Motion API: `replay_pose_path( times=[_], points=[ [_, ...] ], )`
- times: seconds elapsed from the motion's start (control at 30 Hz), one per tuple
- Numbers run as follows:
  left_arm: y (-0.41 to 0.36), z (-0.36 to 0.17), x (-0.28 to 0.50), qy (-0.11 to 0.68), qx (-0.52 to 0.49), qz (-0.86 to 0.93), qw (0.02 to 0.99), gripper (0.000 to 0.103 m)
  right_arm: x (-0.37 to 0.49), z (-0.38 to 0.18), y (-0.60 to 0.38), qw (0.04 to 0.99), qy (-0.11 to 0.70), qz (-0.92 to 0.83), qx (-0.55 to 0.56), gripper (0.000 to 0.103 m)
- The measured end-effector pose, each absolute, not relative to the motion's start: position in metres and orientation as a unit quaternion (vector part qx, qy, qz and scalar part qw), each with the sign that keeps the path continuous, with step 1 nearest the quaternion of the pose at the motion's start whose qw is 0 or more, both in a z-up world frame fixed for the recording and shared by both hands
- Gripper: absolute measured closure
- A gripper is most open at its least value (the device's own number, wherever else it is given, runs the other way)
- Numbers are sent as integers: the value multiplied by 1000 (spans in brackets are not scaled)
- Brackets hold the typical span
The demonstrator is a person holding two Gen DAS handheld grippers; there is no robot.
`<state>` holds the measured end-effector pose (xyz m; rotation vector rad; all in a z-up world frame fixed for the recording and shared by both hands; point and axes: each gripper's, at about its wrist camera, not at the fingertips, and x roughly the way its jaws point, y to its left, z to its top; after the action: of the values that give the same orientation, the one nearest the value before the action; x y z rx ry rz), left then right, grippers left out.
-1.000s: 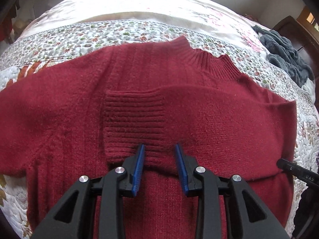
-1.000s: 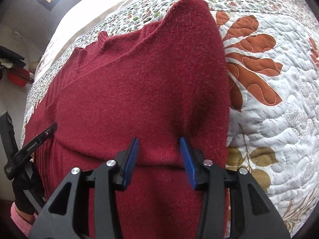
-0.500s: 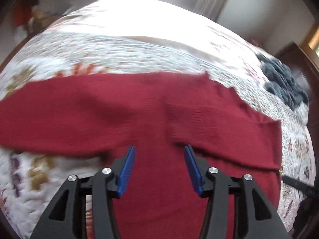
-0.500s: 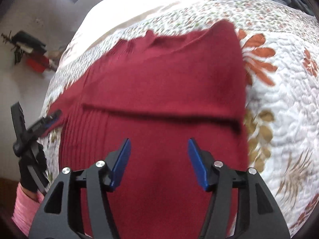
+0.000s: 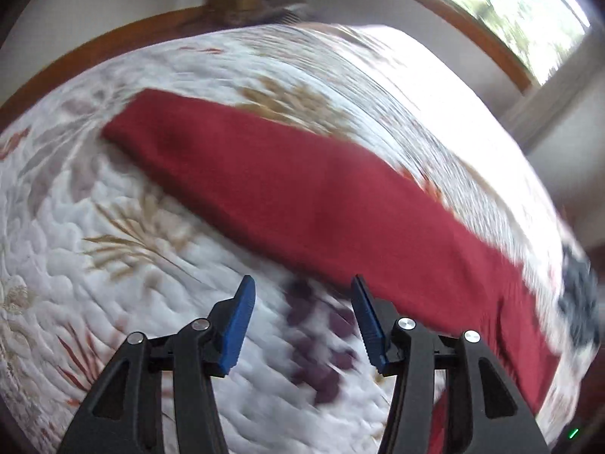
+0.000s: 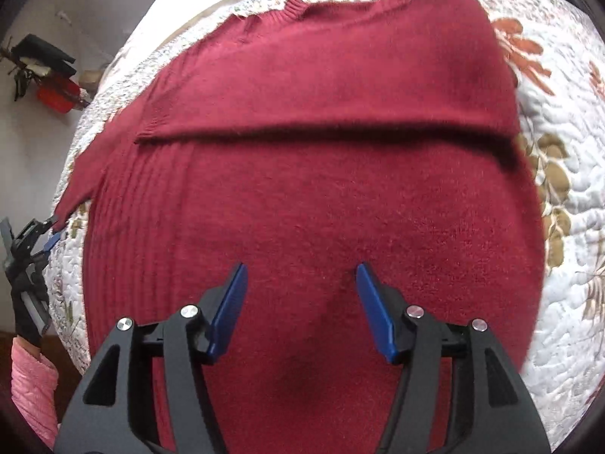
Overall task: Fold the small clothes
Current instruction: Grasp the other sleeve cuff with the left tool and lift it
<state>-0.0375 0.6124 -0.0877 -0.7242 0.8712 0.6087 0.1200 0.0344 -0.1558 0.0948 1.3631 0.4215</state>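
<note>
both the left gripper [image 5: 302,302] and right gripper [image 6: 300,291] hang spread, empty, above a dark red knit sweater [image 6: 321,189] with one sleeve folded across.

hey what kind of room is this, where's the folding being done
Most likely a bedroom at home. The red sweater lies spread on a bed covered by a quilted leaf-print bedspread, a window sits beyond the bed, and another dark garment lies nearby.
</note>
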Motion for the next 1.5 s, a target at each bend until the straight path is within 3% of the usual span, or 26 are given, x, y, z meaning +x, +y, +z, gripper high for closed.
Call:
replay_pose_path(
  times=[0.27, 0.53, 0.7, 0.8, 1.23, 1.5],
  points=[
    [697, -114, -66, 330, -450, 324, 764, 50, 120, -163, 28, 753, 626, 195, 51, 44],
    [731, -121, -61, 299, -484, 323, 756, 53, 119, -167, 34, 756, 625, 191, 36, 43],
    [742, -123, -52, 307, -478, 329, 755, 84, 119, -169, 38, 756, 626, 189, 30, 41],
    [742, -121, -50, 306, -471, 326, 761, 92, 118, -170, 40, 756, 626, 189, 25, 40],
    [705, -79, -29, 299, -415, 284, 811, 94, 117, -163, 27, 757, 622, 194, 51, 42],
    [627, -41, 22, 312, -361, 195, 857, 94, 112, -146, 11, 768, 608, 192, 59, 43]
  ],
)
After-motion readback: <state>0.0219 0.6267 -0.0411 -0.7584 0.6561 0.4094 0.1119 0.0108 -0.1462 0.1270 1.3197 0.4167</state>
